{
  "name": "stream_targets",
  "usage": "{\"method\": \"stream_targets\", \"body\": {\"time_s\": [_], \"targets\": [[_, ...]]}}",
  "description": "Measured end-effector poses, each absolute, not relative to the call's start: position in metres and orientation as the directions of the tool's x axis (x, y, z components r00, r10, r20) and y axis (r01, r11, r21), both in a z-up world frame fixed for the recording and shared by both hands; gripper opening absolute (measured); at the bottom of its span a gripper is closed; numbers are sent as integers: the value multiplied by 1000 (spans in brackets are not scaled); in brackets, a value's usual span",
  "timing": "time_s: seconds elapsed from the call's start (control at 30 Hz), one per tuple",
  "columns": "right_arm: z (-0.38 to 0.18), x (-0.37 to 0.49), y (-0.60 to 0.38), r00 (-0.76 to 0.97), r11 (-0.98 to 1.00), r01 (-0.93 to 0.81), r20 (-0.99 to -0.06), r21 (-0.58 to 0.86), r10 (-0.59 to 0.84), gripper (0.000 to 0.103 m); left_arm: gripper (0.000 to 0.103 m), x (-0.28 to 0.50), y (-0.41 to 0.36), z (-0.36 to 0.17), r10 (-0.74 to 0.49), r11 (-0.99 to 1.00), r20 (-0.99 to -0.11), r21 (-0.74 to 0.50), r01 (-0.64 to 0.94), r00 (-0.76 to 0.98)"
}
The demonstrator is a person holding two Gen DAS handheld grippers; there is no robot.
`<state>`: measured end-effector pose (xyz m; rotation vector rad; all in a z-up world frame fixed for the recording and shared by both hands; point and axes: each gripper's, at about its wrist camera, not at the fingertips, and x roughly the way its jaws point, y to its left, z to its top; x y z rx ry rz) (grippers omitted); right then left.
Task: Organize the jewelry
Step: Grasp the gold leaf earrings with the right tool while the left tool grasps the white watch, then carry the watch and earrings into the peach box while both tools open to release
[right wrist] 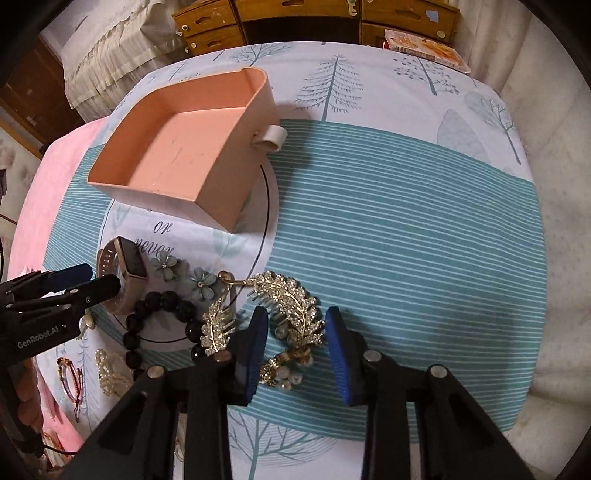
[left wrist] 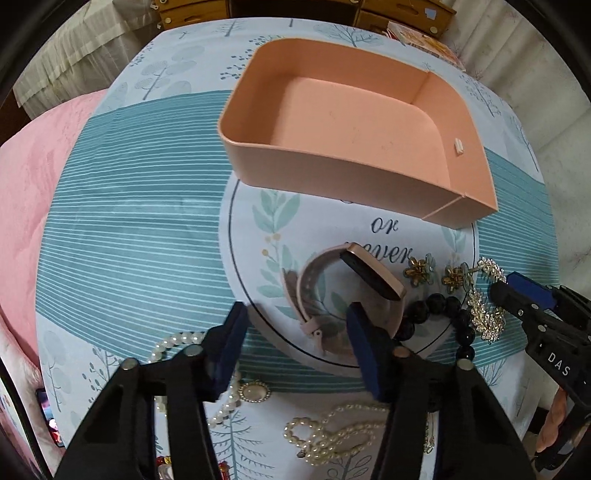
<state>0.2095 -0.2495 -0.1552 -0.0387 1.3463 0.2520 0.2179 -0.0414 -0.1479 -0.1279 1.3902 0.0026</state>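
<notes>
An empty pink box (left wrist: 354,122) stands at the back of the table, also in the right wrist view (right wrist: 177,155). My left gripper (left wrist: 295,325) is open over a pink-strapped watch (left wrist: 343,291), its fingers on either side of the strap. My right gripper (right wrist: 295,325) is open around a gold leaf-shaped hair comb (right wrist: 295,317) with pearls. Two flower earrings (right wrist: 184,275), a black bead bracelet (right wrist: 162,314) and a second gold leaf piece (right wrist: 218,325) lie between the grippers.
Pearl necklaces (left wrist: 332,432) and a round pearl brooch (left wrist: 254,391) lie under my left gripper. A red cord bracelet (right wrist: 70,380) lies at the left edge. The patterned cloth (right wrist: 406,240) covers the table. Wooden drawers (right wrist: 295,18) stand behind.
</notes>
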Motion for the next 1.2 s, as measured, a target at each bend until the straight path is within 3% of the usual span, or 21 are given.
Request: {"method": "stream_targets", "body": {"time_s": [0.13, 0.17, 0.2, 0.67, 0.73, 1.1, 1.2], "targets": [[-155, 206, -246, 201, 975, -187, -966, 123, 160, 32, 23, 220, -48, -151, -63, 994, -982, -77, -74, 177], [-155, 205, -246, 200, 975, -183, -966, 126, 163, 31, 11, 222, -49, -152, -66, 994, -982, -80, -74, 177], [-155, 204, -247, 199, 975, -180, -966, 130, 165, 31, 8, 222, -48, -153, -71, 994, -982, -85, -74, 175], [-129, 191, -250, 246, 976, -165, -952, 142, 181, 30, 8, 218, -65, -116, -45, 999, -959, -47, -2, 281], [-122, 189, -248, 251, 975, -168, -950, 147, 186, 0, 8, 214, -61, -108, -45, 999, -953, -46, 6, 298], [-108, 189, -229, 250, 959, -209, -937, 194, 244, 1, 8, 200, -40, -72, -48, 999, -925, -40, 27, 377], [-119, 190, -226, 199, 941, -189, -928, 280, 316, 13, 8, 189, -34, -69, -60, 998, -924, -51, 34, 378]]}}
